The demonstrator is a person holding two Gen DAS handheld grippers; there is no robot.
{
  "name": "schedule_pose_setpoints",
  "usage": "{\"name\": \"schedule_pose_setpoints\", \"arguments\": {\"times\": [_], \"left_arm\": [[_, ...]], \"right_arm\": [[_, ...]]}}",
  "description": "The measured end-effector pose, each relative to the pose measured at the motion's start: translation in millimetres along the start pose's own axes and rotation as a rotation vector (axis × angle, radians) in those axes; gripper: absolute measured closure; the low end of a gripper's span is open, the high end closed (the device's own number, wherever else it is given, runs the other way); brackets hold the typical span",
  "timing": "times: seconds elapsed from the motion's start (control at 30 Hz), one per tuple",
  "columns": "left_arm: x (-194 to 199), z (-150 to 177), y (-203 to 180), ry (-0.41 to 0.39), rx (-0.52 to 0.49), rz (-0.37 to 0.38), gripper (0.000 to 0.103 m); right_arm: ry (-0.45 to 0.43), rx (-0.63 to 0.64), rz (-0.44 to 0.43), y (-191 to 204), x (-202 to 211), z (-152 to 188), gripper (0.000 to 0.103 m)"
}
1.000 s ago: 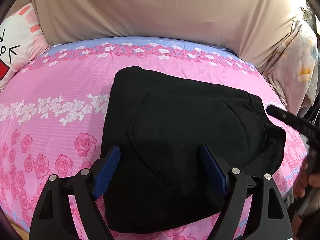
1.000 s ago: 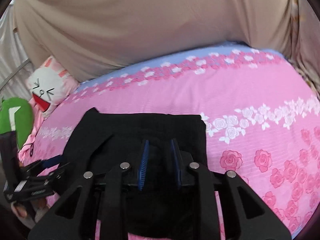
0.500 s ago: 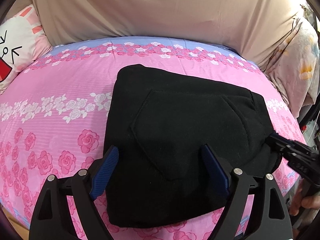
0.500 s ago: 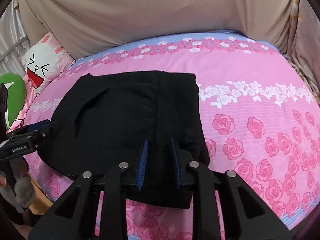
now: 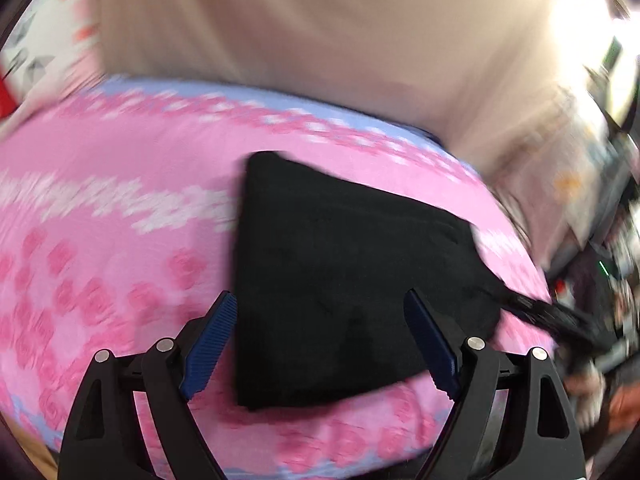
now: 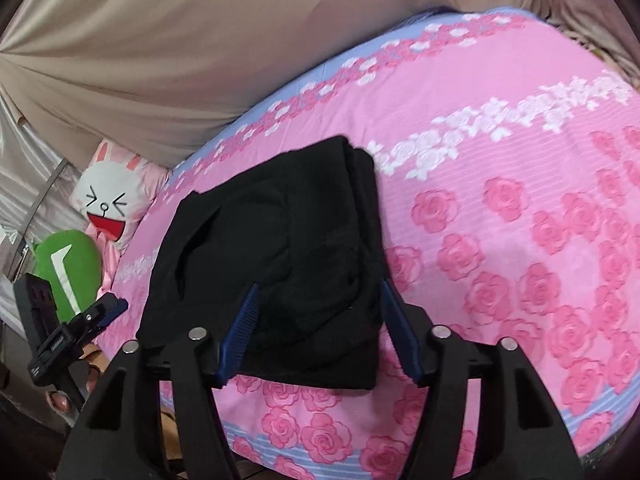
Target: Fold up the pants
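Across the bed (image 6: 520, 128), with its pink rose-print sheet and a beige cloth draped behind it, the folded black pants (image 6: 280, 248) lie as a compact, roughly rectangular bundle near the front edge. From the right wrist view its long axis runs away from the camera toward the cloth, and a thicker stacked fold forms the bundle's right-hand border. A white cartoon-bunny pillow (image 6: 110, 200) and a green cushion (image 6: 70, 264) sit off the far left of the bed, well apart from the pants. The right claw (image 6: 318, 332) is the nearer one: the bundle's near right corner lies between its blue pads, and the jaws are opening, with the pads standing apart from the cloth rather than pressing it. The left claw (image 5: 320, 344) hovers with its jaws wide apart and nothing clamped; the pants lie ahead of and below it, their near edge just beyond the pads, though this view is blurred. Judging by the tidy bundle, the fold looks essentially complete, and what remains is for the right claw to back away without dragging that corner.
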State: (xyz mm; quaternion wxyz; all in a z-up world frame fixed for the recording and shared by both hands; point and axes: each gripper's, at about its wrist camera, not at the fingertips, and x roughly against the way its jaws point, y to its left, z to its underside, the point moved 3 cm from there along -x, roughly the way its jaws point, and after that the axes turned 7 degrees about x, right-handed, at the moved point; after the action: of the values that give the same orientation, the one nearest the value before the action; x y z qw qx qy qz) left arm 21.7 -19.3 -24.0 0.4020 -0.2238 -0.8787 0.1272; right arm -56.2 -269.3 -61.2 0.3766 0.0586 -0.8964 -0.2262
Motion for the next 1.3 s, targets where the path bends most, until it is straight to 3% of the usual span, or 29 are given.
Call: {"name": "schedule_pose_setpoints", "arguments": {"times": [0.07, 0.23, 0.33, 0.4, 0.43, 0.47, 0.5, 0.53, 0.57, 0.6, 0.63, 0.67, 0.77, 0.87, 0.9, 0.93, 1.0, 1.03, 1.2, 1.3], "left_arm": [[-5, 7, -32, 0.014, -0.105, 0.043, 0.016], [-35, 21, -104, 0.041, -0.281, 0.114, 0.016], [-65, 30, -139, 0.063, -0.356, 0.104, 0.016], [-87, 34, -151, 0.061, -0.373, 0.054, 0.017], [-94, 34, -153, 0.059, -0.376, 0.032, 0.032], [-102, 32, -151, 0.068, -0.370, 0.008, 0.072], [-108, 29, -148, 0.103, -0.356, 0.016, 0.092], [-110, 25, -139, 0.142, -0.311, 0.045, 0.092], [-106, 16, -127, 0.147, -0.242, 0.091, 0.093], [-95, 8, -118, 0.128, -0.207, 0.118, 0.093], [-79, 1, -110, 0.093, -0.186, 0.140, 0.093], [-53, -9, -101, 0.039, -0.163, 0.162, 0.093], [11, -31, -73, -0.078, -0.105, 0.177, 0.093], [66, -52, -31, -0.175, -0.026, 0.154, 0.093], [75, -55, -22, -0.191, -0.006, 0.146, 0.093], [86, -58, -9, -0.210, 0.018, 0.138, 0.093], [102, -61, 15, -0.255, 0.053, 0.100, 0.093], [106, -61, 23, -0.271, 0.066, 0.076, 0.093], [113, -58, 48, -0.316, 0.104, 0.031, 0.093], [112, -56, 55, -0.317, 0.119, 0.046, 0.093]], "right_arm": [[-0.009, -0.009, -0.070, 4, 3, -7, 0.089], [-0.055, -0.001, -0.221, 23, 23, -33, 0.092], [-0.057, 0.030, -0.270, 37, 24, -41, 0.093], [-0.052, 0.052, -0.283, 43, 24, -43, 0.093], [-0.047, 0.061, -0.289, 44, 22, -42, 0.093], [-0.044, 0.074, -0.287, 45, 22, -41, 0.093], [-0.049, 0.081, -0.276, 43, 24, -40, 0.091], [-0.071, 0.081, -0.242, 38, 28, -37, 0.087], [-0.088, 0.079, -0.206, 30, 32, -35, 0.074], [-0.108, 0.074, -0.163, 22, 37, -30, 0.061], [-0.134, 0.049, -0.110, 6, 43, -22, 0.041], [-0.132, 0.035, -0.091, -3, 43, -16, 0.037], [-0.055, -0.028, -0.026, -31, 25, 5, 0.037], [0.035, -0.063, -0.040, -35, -9, 23, 0.037], [0.050, -0.072, -0.042, -34, -19, 26, 0.037], [0.003, -0.042, -0.024, -27, -22, 26, 0.036], [0.024, -0.010, -0.052, -11, -36, 23, 0.072], [0.011, 0.009, -0.033, -6, -35, 20, 0.082], [-0.062, 0.139, 0.018, 22, 8, 7, 0.088], [-0.022, 0.163, 0.140, 7, 4, 18, 0.087]]}}
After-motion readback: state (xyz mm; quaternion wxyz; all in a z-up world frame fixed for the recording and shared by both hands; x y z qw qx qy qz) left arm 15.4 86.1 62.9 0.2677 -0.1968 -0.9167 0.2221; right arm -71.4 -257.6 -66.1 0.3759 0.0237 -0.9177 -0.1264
